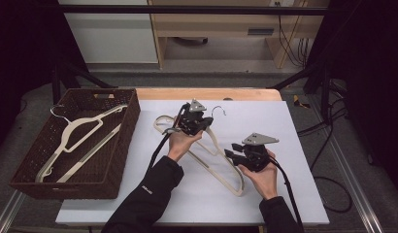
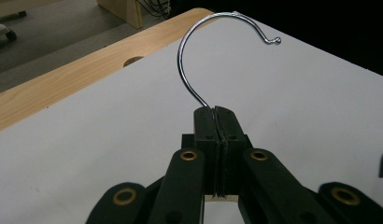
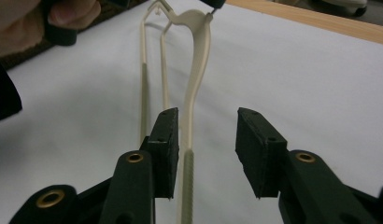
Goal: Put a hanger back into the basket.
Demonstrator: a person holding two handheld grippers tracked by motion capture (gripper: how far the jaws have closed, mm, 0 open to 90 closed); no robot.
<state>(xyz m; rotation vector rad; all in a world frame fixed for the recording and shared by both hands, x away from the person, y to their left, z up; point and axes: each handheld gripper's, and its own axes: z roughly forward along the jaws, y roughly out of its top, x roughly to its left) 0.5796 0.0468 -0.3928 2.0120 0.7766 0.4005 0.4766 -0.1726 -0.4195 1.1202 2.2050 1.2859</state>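
Hangers are being tidied on a white-topped table (image 1: 265,194), seen from above and from each tool. One cream hanger already lies in the brown wicker basket (image 1: 134,109) at the table's left edge; I will call it the stored hanger (image 1: 78,141). A second, the loose hanger (image 1: 214,155), rests flat on the white surface near the table's middle, its chrome hook (image 2: 199,51) pointing toward the far side.

The left gripper (image 1: 193,121) is clenched on that loose hanger at the neck, right where the wire hook enters the cream body; in the left gripper view its jaws stand pressed together with the hook rising out between them. The right gripper (image 1: 233,154) is released, jaws parted. In the right gripper view one long arm of the hanger runs between the spread jaws without being pinched, with the right pad (image 3: 257,149) standing clear of it.

By my judgement the work is about half done: one hanger stowed, this one gripped at one point but not yet lifted or carried over.

For room, the white surface between the loose hanger and the basket is bare, so a leftward path looks open. The basket's near wall stands higher than the tabletop, so the hanger would need to rise over it. The stored hanger takes up much of the basket floor. On the right, open surface runs to the table's edge.
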